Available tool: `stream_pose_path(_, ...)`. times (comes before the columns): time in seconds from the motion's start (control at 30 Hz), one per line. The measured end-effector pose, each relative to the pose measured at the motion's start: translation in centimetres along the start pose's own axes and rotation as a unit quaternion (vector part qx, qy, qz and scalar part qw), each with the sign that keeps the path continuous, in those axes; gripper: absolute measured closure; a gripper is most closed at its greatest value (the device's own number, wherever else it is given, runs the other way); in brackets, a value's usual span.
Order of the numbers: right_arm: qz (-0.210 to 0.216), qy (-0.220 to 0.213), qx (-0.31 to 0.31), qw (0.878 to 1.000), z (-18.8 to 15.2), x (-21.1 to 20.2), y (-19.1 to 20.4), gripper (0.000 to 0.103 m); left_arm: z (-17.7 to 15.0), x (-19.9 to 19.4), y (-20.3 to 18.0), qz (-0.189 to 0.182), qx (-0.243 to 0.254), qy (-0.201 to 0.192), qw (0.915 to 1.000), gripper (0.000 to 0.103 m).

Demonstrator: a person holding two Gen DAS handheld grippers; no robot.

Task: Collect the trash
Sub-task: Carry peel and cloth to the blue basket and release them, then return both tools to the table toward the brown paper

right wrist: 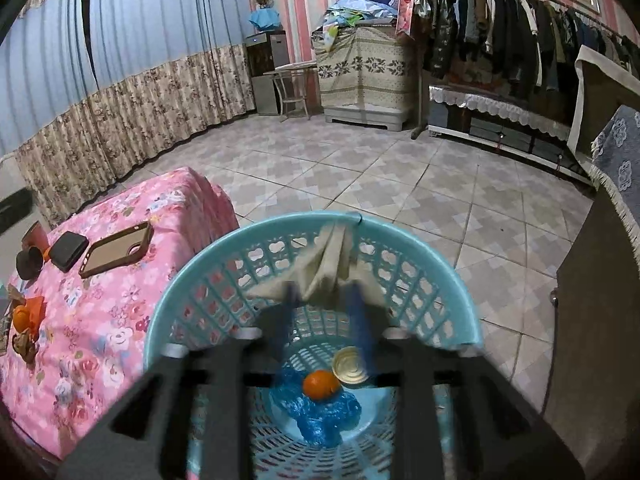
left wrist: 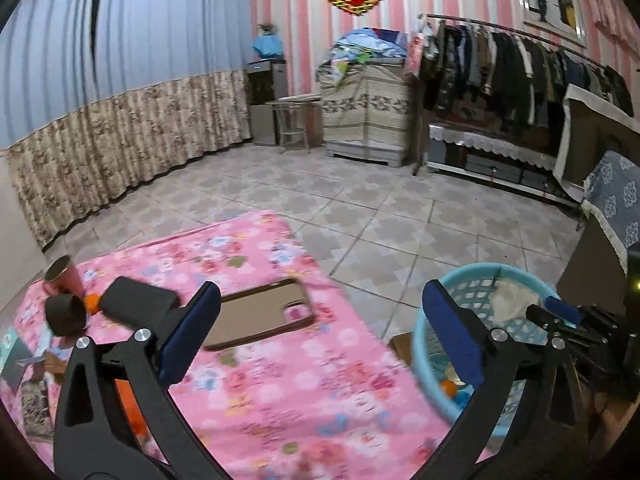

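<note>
Left gripper: jaws wide apart, nothing between, above pink floral cloth.
Right gripper: over light-blue basket, jaws apart; beige tissue at the tips, can't tell if touching.
In basket: orange, blue plastic wrap, round lid.
On cloth: brown phone case, black box, 2 cups, peel scraps.

Basket: pale blue plastic, perforated, smooth.
Surface: pink floral cloth, matt.
Floor: glazed tile, slightly glossy.
Fingers: blue matt pads.
</note>
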State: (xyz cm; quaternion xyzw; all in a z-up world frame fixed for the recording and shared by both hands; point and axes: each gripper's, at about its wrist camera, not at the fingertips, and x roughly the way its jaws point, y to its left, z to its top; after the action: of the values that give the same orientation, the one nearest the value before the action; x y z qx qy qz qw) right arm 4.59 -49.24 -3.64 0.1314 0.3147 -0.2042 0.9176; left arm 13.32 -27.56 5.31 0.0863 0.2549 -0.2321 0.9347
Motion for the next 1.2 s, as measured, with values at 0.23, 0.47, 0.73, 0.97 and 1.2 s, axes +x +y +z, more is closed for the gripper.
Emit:
stream_pose_path(0.23, -0.031, -0.004, -0.008, 0.999, -1.4, 0.5, 1.3, 0.015, -1.9, -3.6, 8.0, 0.065, -0.033, -0.01, 0.9973, 0.006)
stream_pose_path(0.47, -0.003, -0.05, -0.062, 0.997, -1.0, -2.6, 7.5, 0.008, -4.3, -5.8, 17.2, 0.136, -0.07, 0.003, 0.9883, 0.006)
stream_pose_path(0.73, 0.076, -0.068, -0.1, 0.99, -0.2, -5.0, 16.7, 0.007, -7.7, -7.0, 27.5, 0.206, -0.103, 0.033, 0.9725, 0.006)
stream_pose_path(0.97, 0.121, -0.043, -0.14, 0.982, -2.5, -4.8, 24.1, 0.007, -10.6, -7.4, 32.8, 0.226, -0.126, 0.053, 0.9646, 0.006)
stream_pose_path(1.2, 0.137, -0.021, -0.181, 0.974, -5.9, -4.6, 29.9, 0.007, -12.7, -7.5, 35.4, 0.229, -0.144, 0.062, 0.9608, 0.006)
